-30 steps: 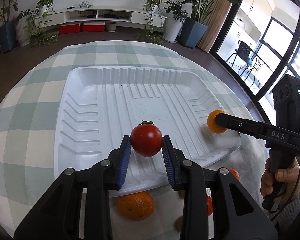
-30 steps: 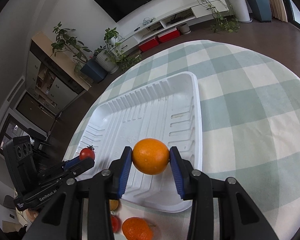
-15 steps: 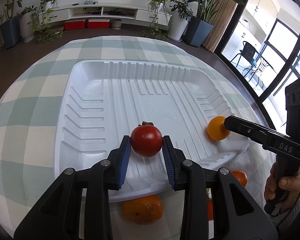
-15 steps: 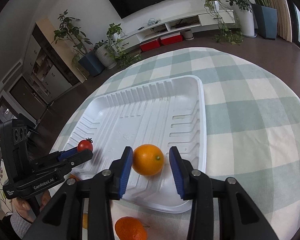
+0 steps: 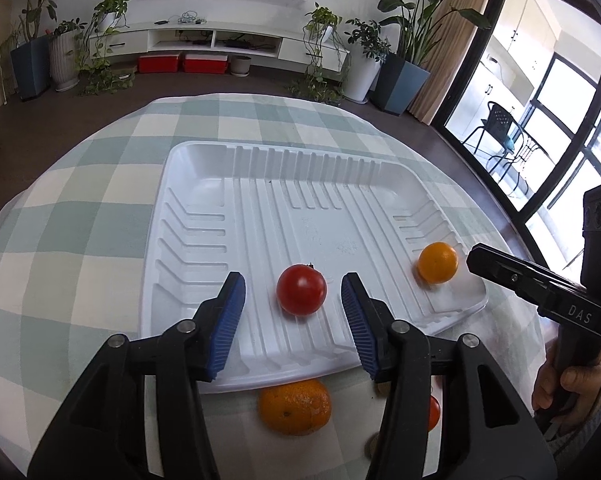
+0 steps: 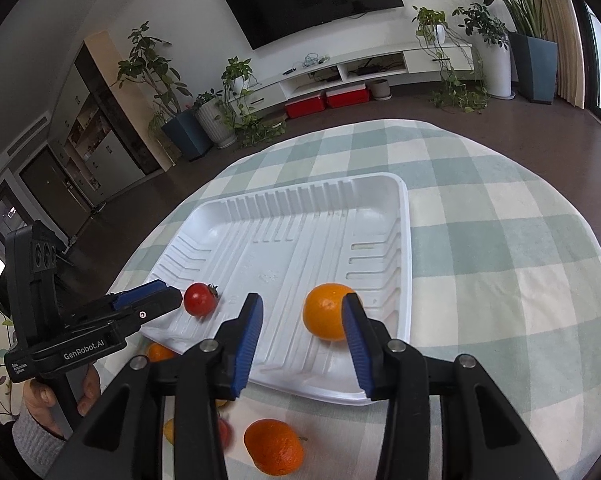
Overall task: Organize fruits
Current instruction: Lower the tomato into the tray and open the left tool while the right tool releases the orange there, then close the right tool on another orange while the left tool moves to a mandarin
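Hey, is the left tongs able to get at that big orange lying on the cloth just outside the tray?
Probably yes. The big orange lies on the checked cloth just off the tray's near rim, right under the left tongs, whose jaws are opening with nothing gripped. It would need pulling back and lowering first.

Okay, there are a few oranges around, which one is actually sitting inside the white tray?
The smooth orange near the white tray's right-hand corner, in front of the right gripper. The bigger orange lies on the checked cloth outside the near rim.
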### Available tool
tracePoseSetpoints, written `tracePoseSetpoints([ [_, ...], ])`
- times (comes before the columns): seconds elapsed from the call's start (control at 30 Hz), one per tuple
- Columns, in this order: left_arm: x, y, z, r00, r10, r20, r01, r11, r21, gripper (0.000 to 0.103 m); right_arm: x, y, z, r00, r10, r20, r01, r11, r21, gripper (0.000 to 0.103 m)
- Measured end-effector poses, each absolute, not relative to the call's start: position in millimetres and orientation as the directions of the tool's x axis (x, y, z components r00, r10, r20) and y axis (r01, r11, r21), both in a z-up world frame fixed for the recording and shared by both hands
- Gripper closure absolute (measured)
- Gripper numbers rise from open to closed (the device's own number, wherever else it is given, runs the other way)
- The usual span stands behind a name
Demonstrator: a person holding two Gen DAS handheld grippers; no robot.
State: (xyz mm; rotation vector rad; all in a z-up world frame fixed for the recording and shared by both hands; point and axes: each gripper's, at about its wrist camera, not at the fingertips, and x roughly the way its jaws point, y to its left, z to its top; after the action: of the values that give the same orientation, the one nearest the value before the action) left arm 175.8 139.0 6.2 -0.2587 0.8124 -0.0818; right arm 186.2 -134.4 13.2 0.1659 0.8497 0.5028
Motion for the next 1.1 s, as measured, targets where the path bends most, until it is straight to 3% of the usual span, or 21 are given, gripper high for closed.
tracePoseSetpoints([
  [0.3, 143, 133, 15, 0.709, -0.165, -0.686, -0.009, 0.970, -0.243, 0.055, 147, -135, 30, 0.620, 0.471, -0.627, -0.382, 0.880, 0.282, 0.048],
  [1.1, 85, 108, -7, 0.685, -0.160, -0.711, 0.017, 0.979, -0.204, 0.055, 45, -127, -9, 0.600, 0.398, -0.694, -0.389, 0.903, 0.182, 0.047],
])
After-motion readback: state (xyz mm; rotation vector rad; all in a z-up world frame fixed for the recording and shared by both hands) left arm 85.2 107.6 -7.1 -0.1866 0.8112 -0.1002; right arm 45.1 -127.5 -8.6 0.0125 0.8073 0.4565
